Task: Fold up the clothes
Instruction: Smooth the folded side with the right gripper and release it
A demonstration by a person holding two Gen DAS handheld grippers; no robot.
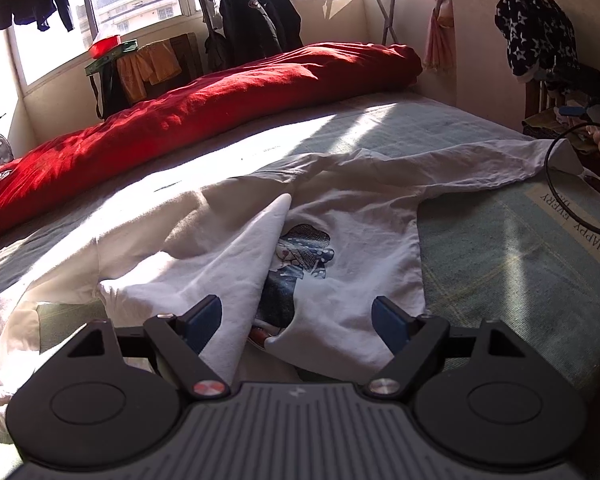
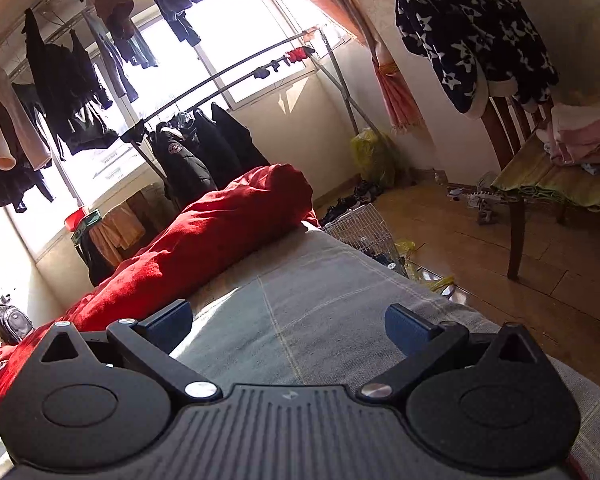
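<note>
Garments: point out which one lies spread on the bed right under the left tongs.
The white shirt with the blue print. It lies flat on the bed sheet below the open left tongs; the star-patterned one hangs on a chair.

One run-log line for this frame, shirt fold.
stage: mid-fold | white shirt: spread on bed, one flap turned in | left gripper: open, above hem | right gripper: open, empty

White shirt (image 1: 228, 264) bearing a blue-and-dark printed figure, lying on a pale grey-green checked bedsheet (image 1: 500, 264) beside a red quilt (image 1: 204, 116); dark garment (image 2: 472, 36) showing white stars, draping a brown chair (image 2: 516, 216).
</note>
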